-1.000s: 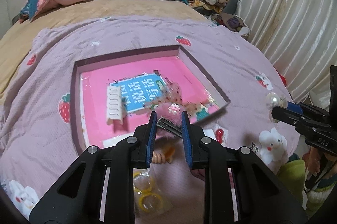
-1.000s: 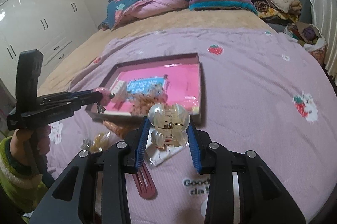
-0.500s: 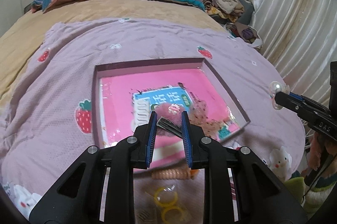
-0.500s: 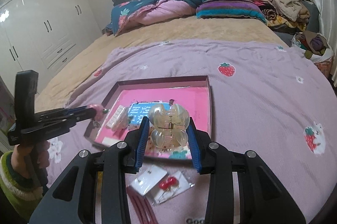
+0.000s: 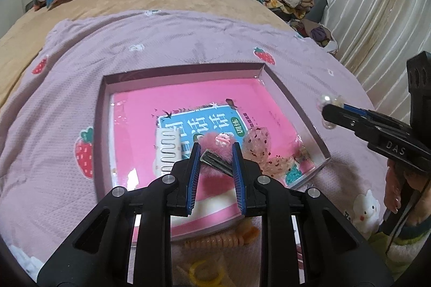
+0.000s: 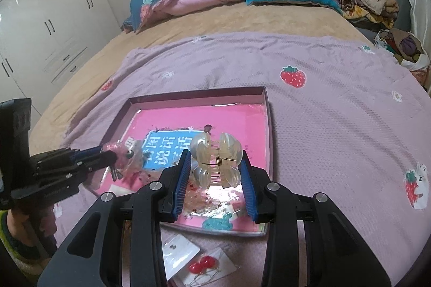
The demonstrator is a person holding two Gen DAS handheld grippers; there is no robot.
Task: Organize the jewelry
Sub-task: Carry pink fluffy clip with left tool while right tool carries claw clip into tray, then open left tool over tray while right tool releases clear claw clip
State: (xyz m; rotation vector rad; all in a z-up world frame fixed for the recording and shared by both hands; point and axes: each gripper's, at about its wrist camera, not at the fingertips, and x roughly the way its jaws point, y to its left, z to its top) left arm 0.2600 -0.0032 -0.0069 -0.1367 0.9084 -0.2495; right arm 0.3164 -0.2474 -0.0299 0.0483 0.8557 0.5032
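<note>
The left tongs are clamped on a fluffy pink hair clip, gripped by its stiff metal bar, over the near part of the pink tray; it looks light, its fur soft, so the bar is the sound hold; the right tongs pinch a pearly claw clip above the tray's near right corner; likely smooth, brittle plastic, sprung, best squeezed across its shells.

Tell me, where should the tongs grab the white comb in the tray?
Probably across the comb's plain long spine, coming from above. It lies flat on the tray floor, teeth pointing sideways; the teeth are thin and would slip, while the spine gives two straight edges.
</note>
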